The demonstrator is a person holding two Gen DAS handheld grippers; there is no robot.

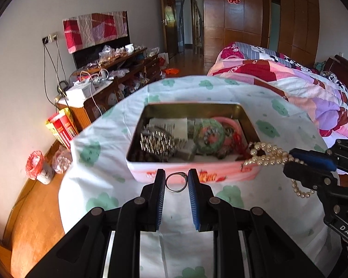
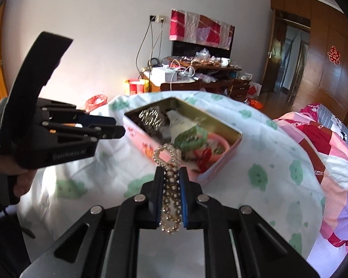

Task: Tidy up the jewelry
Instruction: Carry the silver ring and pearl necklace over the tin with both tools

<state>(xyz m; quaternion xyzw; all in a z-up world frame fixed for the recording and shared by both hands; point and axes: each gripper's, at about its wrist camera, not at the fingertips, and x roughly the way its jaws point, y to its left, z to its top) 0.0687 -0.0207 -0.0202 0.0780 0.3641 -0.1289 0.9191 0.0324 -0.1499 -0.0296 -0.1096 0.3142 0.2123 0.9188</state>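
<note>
Between the fingers of the left gripper [image 1: 176,183] sits a silver ring [image 1: 176,182], pinched at both sides by the blue pads. Just ahead of that gripper lies an open pink tin [image 1: 192,171] on a white cloth with green clover prints [image 1: 220,85]. Inside the tin are a silver bead bundle [image 1: 157,142] and a green bangle [image 1: 208,136]. Off to its right, the right gripper [image 2: 170,180] is clamped on a pearl necklace [image 2: 170,192], whose free loop drapes over the tin's near corner, while more beads hang below the fingers.
</note>
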